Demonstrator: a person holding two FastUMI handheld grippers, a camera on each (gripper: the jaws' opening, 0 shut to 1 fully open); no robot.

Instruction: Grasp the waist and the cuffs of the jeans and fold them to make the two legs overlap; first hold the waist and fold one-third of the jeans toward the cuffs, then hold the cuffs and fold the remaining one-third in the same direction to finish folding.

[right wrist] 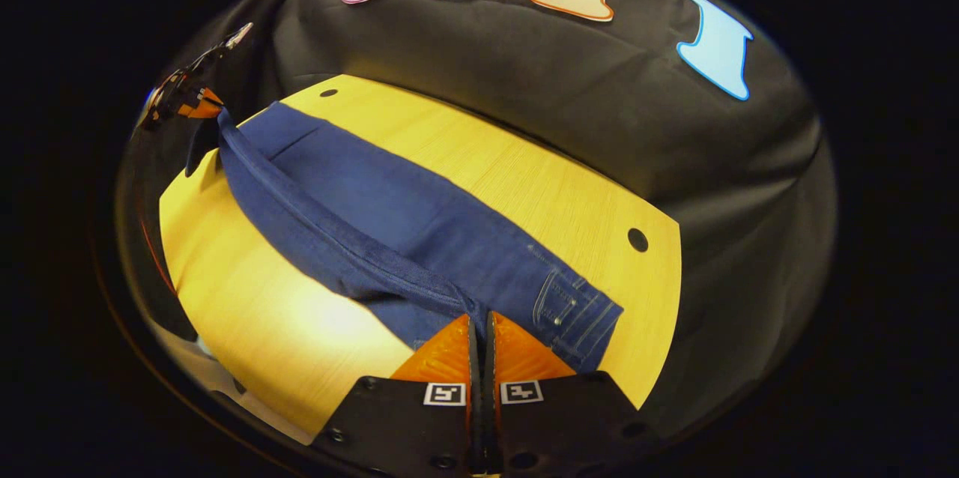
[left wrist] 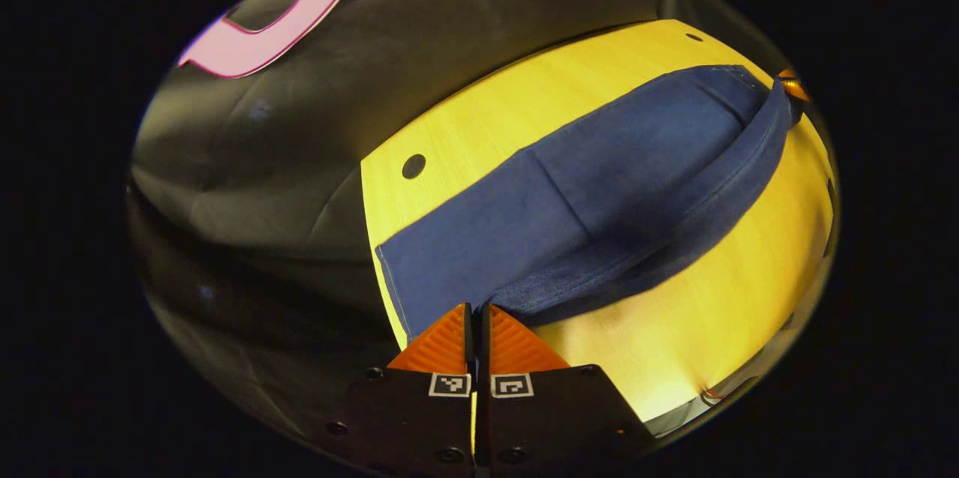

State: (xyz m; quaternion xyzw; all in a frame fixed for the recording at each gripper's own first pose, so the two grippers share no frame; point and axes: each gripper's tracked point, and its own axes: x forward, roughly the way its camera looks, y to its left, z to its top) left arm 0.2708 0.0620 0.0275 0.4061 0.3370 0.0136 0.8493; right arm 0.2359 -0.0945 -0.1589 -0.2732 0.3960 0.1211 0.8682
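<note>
Dark blue denim jeans [right wrist: 419, 231] pinched at cuff by left gripper [left wrist: 476, 313] and at waist by right gripper [right wrist: 480, 322], near leg lifted for overlapping

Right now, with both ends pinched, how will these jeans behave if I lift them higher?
The dark blue denim jeans will likely stay floppy: the raised leg already sags in a long curve between the two grips. They look fairly heavy for cloth, hanging in thick folds. On the smooth yellow wooden table, the lower leg may slide along.
</note>
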